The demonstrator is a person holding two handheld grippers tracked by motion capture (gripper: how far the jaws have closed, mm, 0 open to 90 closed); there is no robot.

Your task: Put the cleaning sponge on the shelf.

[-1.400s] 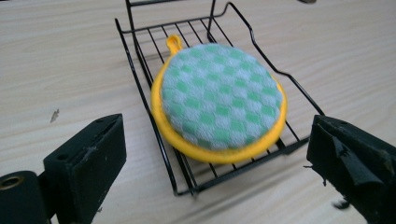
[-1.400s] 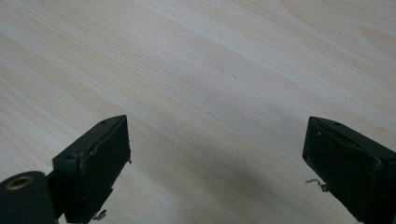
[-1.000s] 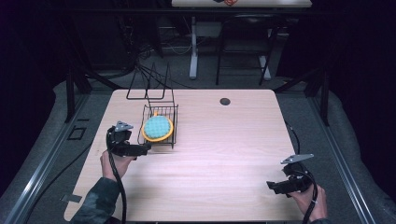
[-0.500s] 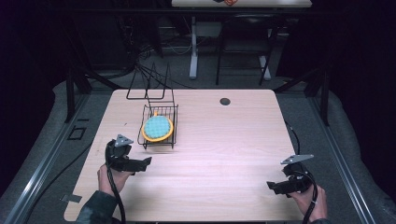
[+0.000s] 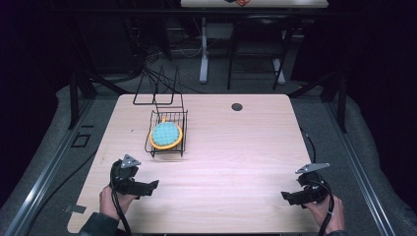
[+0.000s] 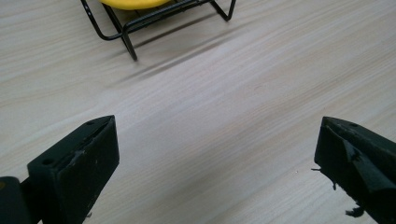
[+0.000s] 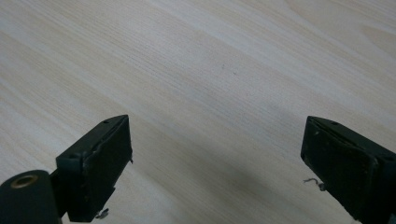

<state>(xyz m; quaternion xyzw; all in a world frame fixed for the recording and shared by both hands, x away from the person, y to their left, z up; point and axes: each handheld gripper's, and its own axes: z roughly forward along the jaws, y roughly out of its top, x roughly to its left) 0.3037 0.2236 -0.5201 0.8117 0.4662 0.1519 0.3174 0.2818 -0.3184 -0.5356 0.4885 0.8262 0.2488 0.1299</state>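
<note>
A black wire basket (image 5: 167, 133) stands on the wooden table (image 5: 236, 152), left of the middle. Inside it lies a round yellow dish with a teal textured top (image 5: 165, 134). My left gripper (image 5: 153, 185) rests low near the table's front left, open, with nothing between its jaws. In the left gripper view the basket's foot and lower rim (image 6: 126, 32) sit ahead of the wide-apart jaws (image 6: 217, 154), and a strip of the yellow dish (image 6: 135, 3) peeks in at the top. My right gripper (image 5: 286, 196) is at the front right, open over bare wood (image 7: 215, 154).
A second empty wire frame (image 5: 156, 91) stands at the table's back left, just behind the basket. A small dark round hole (image 5: 237, 106) marks the back middle of the table. Dark floor and table legs lie beyond the far edge.
My left gripper has drawn back from beside the basket toward the table's front edge. The right gripper has stayed put.
</note>
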